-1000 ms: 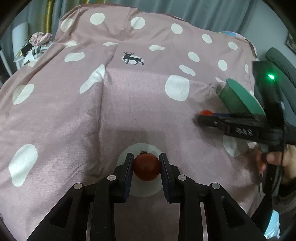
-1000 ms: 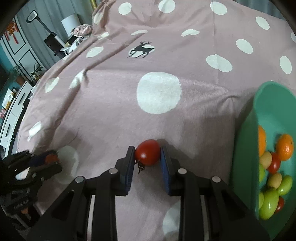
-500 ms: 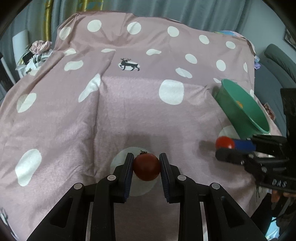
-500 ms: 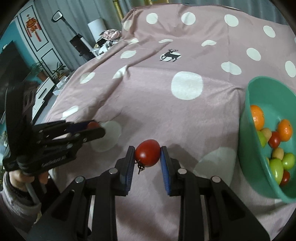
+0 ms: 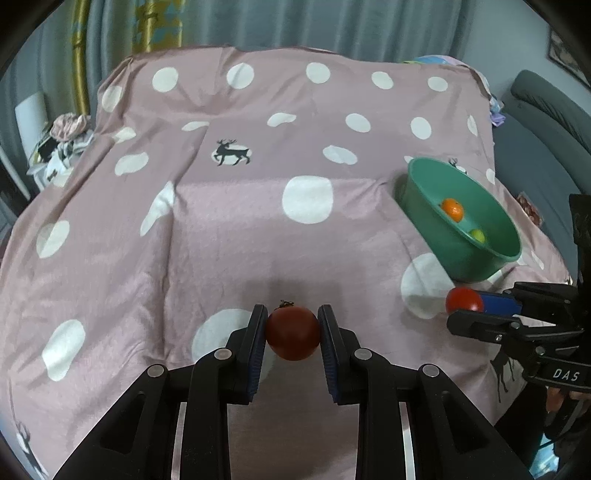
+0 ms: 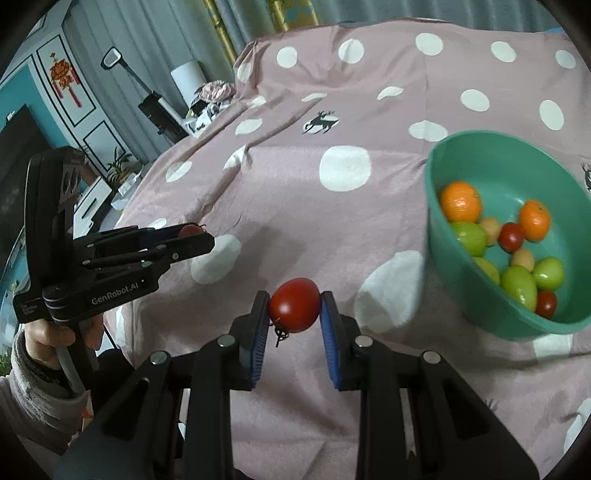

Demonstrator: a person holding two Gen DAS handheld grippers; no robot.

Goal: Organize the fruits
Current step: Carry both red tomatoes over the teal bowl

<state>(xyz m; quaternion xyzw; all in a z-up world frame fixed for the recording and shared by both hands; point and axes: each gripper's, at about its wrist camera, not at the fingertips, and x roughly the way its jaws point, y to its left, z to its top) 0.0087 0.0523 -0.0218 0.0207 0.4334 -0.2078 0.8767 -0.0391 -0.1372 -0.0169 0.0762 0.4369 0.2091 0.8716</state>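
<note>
My left gripper [image 5: 293, 325] is shut on a dark red tomato [image 5: 292, 333], held above the pink dotted cloth [image 5: 229, 236]. My right gripper [image 6: 294, 306] is shut on a brighter red tomato [image 6: 294, 304] whose stem hangs down. A green bowl [image 6: 495, 162] sits to the right of it, tilted, holding oranges [image 6: 460, 201], green fruits [image 6: 519, 288] and small red tomatoes [image 6: 511, 236]. In the left wrist view the bowl [image 5: 480, 258] lies at the right, with the right gripper [image 5: 466, 306] and its tomato [image 5: 463, 300] just below it. The left gripper [image 6: 201, 238] shows at the left of the right wrist view.
A person's hand and sleeve [image 6: 33, 354] hold the left tool. A grey sofa [image 5: 546, 122] stands beyond the cloth's right edge. Curtains [image 5: 332, 22] hang behind. A lamp and clutter [image 6: 207, 96] sit at the far left.
Both grippers have risen and pulled back from the cloth, each keeping its tomato. The bowl now shows more fully in both views, with the right gripper lower and nearer the bowl's front.
</note>
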